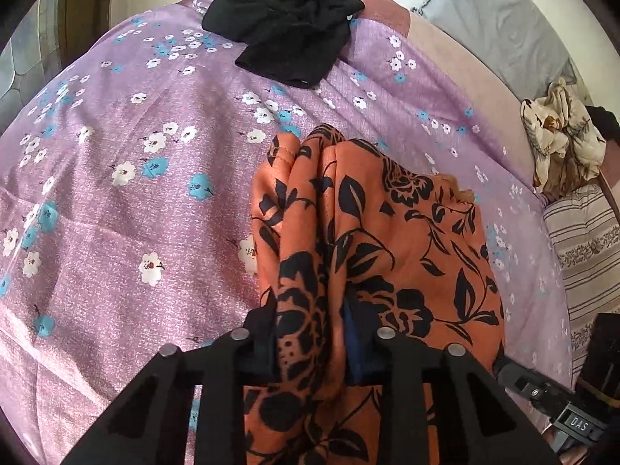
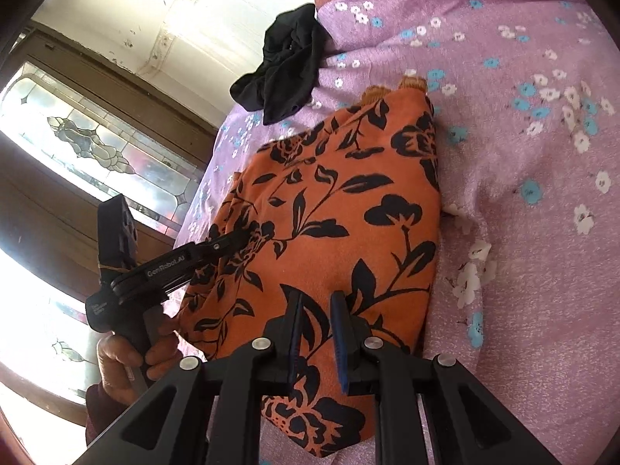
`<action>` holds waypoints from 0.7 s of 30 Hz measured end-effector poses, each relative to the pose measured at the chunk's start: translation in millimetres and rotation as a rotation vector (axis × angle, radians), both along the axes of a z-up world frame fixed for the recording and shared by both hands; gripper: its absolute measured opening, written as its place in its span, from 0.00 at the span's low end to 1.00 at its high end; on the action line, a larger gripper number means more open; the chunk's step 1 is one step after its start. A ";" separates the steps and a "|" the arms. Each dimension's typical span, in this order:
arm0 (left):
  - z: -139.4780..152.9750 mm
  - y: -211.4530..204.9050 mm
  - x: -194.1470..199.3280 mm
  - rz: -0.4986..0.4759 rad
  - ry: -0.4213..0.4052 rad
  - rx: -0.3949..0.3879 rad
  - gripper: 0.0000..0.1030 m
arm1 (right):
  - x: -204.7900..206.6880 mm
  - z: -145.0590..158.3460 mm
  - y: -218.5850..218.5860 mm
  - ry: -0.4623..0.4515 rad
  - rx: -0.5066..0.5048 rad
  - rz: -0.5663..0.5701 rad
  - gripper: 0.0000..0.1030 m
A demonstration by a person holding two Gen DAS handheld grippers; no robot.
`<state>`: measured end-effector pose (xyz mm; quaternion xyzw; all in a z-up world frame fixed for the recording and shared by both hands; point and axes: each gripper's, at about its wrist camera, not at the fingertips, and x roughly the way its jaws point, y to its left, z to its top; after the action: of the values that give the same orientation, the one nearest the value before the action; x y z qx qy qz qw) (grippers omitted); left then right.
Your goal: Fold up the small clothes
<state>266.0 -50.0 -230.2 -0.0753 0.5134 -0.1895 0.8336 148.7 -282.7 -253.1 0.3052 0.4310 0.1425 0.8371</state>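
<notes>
Here, one orange woven garment with a black leaf-and-flower print (image 2: 341,209) lies partly folded on a bed covered by a lilac sheet printed with white and blue blossoms (image 1: 128,201). In the left wrist view the left tool (image 1: 310,343) is clenched on a gathered ridge of this garment, the cloth filling the gap between its two black fingers (image 1: 263,333). In the right wrist view the same tool (image 2: 238,238) enters from the left edge of the garment, gripped by the person's left hand (image 2: 128,364).

The right tool (image 2: 317,333) hovers over the near part of the orange garment with its jaws a narrow gap apart; no cloth is seen between the blue-edged pads (image 2: 341,345), so it appears released.

One crumpled black garment (image 1: 286,27) rests at the far edge of the sheet, well apart from the orange one. One bundled cream cloth with a brown print (image 1: 562,139) lies at the right margin of the bed, above a single striped grey-and-white cushion (image 1: 585,240). One grey pillow (image 1: 500,27) sits beyond the sheet. A leaded-glass panel in a brown wooden frame (image 2: 89,143) stands beside the bed.
</notes>
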 end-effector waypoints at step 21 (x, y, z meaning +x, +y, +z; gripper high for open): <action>43.9 35.8 -16.6 0.093 -0.181 0.058 0.71 | -1.1 7.8 -47.7 -0.039 0.105 -0.134 0.69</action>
<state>249.4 -14.3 -186.4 -0.0577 0.4371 -0.1418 0.8863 147.6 -330.5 -245.3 0.3738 0.3851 0.1142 0.8360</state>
